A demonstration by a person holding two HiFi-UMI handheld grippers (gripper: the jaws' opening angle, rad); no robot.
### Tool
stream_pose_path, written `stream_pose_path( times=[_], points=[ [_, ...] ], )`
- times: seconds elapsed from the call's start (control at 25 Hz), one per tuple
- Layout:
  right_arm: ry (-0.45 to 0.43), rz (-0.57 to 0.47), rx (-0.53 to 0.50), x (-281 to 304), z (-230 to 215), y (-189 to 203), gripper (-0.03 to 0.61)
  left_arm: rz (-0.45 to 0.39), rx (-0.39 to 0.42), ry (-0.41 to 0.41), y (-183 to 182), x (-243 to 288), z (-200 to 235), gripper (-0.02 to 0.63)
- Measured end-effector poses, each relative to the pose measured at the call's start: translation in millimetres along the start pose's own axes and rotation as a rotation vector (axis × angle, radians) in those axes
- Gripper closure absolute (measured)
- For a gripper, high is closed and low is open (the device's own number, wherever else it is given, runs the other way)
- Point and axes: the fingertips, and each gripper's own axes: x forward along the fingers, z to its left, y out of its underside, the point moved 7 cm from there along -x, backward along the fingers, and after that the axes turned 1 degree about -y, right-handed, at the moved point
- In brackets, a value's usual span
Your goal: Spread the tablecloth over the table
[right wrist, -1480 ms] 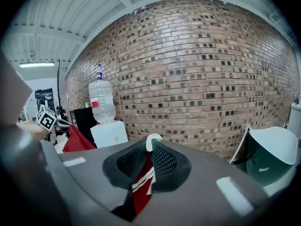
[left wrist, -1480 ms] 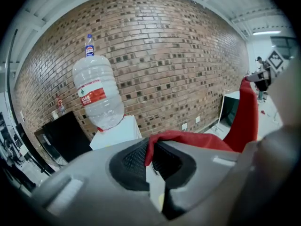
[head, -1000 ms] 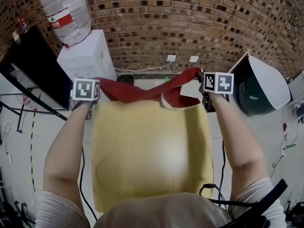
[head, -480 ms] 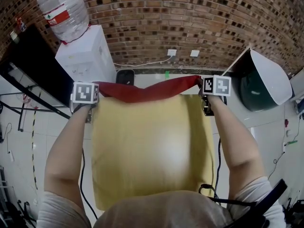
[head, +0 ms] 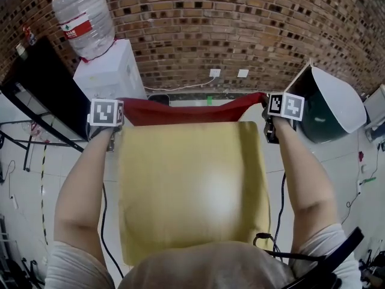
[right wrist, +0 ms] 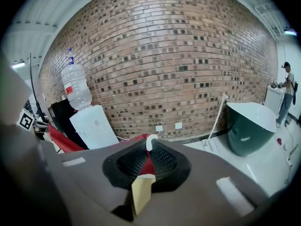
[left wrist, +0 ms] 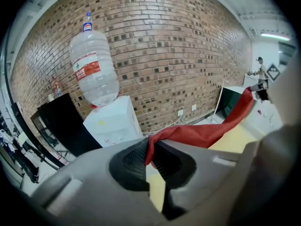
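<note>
A red tablecloth [head: 189,111] hangs stretched in a band beyond the far edge of the yellow table [head: 192,191]. My left gripper [head: 118,117] is shut on its left corner, level with the table's far left corner. My right gripper [head: 264,104] is shut on its right corner, at the table's far right corner. In the left gripper view the red tablecloth [left wrist: 202,132] runs from between the pads out to the right. In the right gripper view a pinch of red tablecloth [right wrist: 149,160] with a white hem sits between the pads.
A white water dispenser [head: 109,72] with a large bottle [head: 84,17] stands at the brick wall behind the table's left. A black cabinet [head: 42,89] is further left. A green bin with a white lid [head: 331,107] stands at the right. Cables [head: 103,221] trail on the tiled floor.
The cloth was bunched and sagging between the grippers a second ago; now it is pulled straight. My right gripper moved outward to the right. The left one stayed about in place.
</note>
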Motion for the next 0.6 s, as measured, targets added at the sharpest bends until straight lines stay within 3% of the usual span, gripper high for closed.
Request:
stream_pose_path(
  times=[0.28,0.6],
  points=[
    [0.010,-0.071,0.008,-64.0,10.6,-11.4,0.561,-0.062,0.029,-0.007,-8.8,-58.4,7.4,0.607],
    [0.031,-0.139,0.012,-151.3,30.5,2.7,0.560,-0.128,0.074,0.011,3.5,-131.7,13.2,0.606]
  ],
)
